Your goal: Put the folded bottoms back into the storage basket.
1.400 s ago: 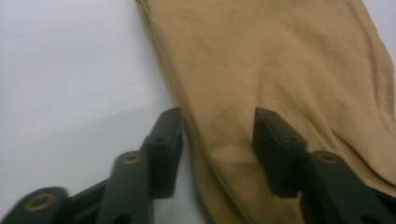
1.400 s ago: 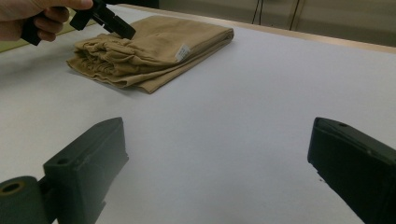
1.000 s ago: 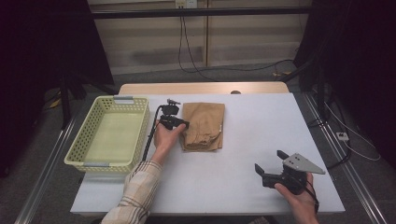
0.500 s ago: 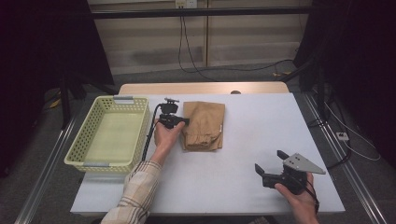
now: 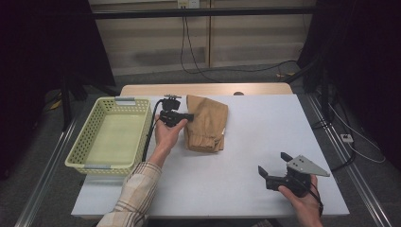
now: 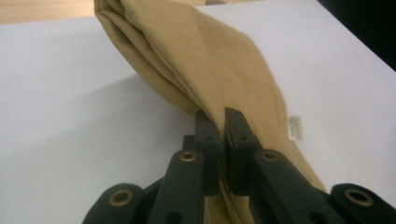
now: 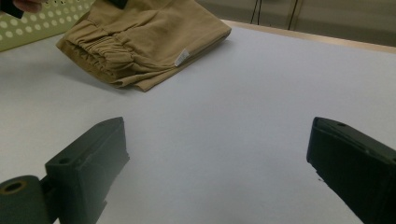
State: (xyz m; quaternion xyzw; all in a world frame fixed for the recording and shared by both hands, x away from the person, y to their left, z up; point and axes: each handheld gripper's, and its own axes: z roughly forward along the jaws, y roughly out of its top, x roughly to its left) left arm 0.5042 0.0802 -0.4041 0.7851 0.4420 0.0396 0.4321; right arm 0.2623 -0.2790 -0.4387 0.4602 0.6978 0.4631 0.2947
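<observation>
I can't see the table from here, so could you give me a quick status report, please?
Left gripper shut on tan garment, its edge lifted. Right gripper open, apart at table's near right. Yellow basket left of garment. Nothing between them.

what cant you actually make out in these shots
- White label on the folded tan garment: print too small to read, in both gripper views.
- Left gripper, high view: jaws too small to judge; the left gripper view shows them closed on the cloth.
- How many cloth layers are pinched: hidden between the jaws.
- Yellow basket: mostly cut off by the right gripper view's top edge.
</observation>
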